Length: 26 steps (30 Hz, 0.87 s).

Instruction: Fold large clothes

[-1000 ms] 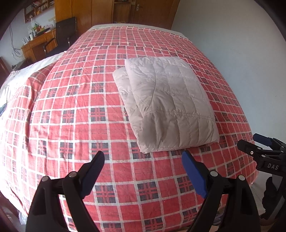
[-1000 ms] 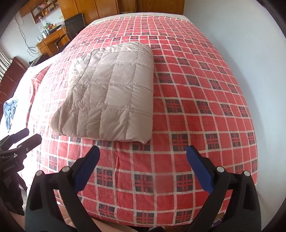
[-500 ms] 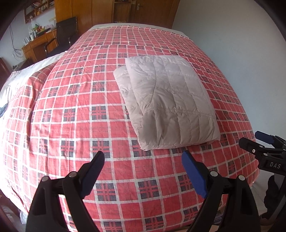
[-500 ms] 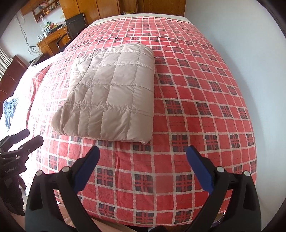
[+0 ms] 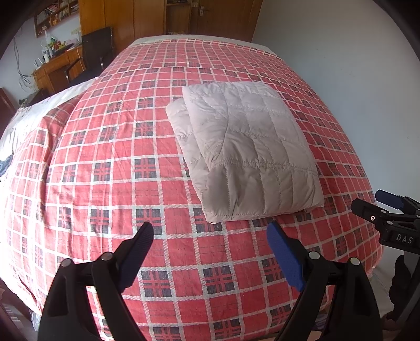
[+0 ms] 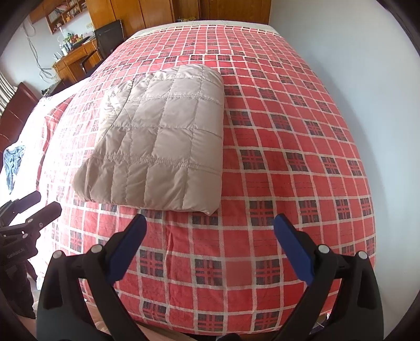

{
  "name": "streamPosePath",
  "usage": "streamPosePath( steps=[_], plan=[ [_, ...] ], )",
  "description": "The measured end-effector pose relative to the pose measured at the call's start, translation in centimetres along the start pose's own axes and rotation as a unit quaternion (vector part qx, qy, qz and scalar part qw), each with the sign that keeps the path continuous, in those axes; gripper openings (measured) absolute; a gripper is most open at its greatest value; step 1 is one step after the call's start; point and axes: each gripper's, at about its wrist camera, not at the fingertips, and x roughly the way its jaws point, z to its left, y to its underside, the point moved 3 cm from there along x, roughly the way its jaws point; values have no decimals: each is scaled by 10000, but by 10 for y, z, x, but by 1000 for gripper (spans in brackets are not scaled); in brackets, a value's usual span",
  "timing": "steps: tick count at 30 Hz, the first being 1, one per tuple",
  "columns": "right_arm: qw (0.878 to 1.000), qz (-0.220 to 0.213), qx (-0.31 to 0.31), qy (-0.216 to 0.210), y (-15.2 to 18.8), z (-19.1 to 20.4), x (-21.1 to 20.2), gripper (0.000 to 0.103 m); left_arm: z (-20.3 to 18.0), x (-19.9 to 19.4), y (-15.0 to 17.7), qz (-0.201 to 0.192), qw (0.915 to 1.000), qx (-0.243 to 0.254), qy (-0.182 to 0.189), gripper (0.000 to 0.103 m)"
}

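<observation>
A beige quilted garment (image 5: 246, 147) lies folded into a thick rectangle on the red checked bedspread (image 5: 110, 162); it also shows in the right wrist view as the folded garment (image 6: 162, 141). My left gripper (image 5: 210, 236) is open, held back from the garment's near edge over the bedspread, with nothing between its fingers. My right gripper (image 6: 210, 227) is open too, just short of the garment's near right corner, touching nothing. Each gripper appears at the edge of the other's view: the right gripper (image 5: 388, 217) and the left gripper (image 6: 31, 209).
The bed (image 6: 302, 110) runs along a white wall (image 5: 354, 65) on the right. A wooden desk (image 5: 60, 68) with a dark chair and wooden wardrobes (image 5: 147, 18) stand at the far left. White bedding (image 6: 39, 115) with a blue cloth (image 6: 13, 160) lies left of the bedspread.
Both grippers have drawn back slightly from the folded garment, staying open. The garment has not moved.
</observation>
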Motion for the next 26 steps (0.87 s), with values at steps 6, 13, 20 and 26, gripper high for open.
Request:
streamPosePath(
  steps=[6, 13, 20, 26],
  plan=[
    [10000, -66, -16, 57, -1, 1, 0, 97, 0, 1, 0, 15, 10000, -6, 5, 88],
    [9999, -80, 70, 60, -2, -2, 2, 97, 1, 3, 0, 38, 10000, -7, 23, 88],
    [9999, -36, 53, 84, -2, -2, 3, 97, 2, 4, 0, 48, 10000, -10, 32, 88],
    [9999, -57, 10, 136, -2, -1, 2, 97, 3, 4, -1, 28, 10000, -6, 21, 88]
  ],
)
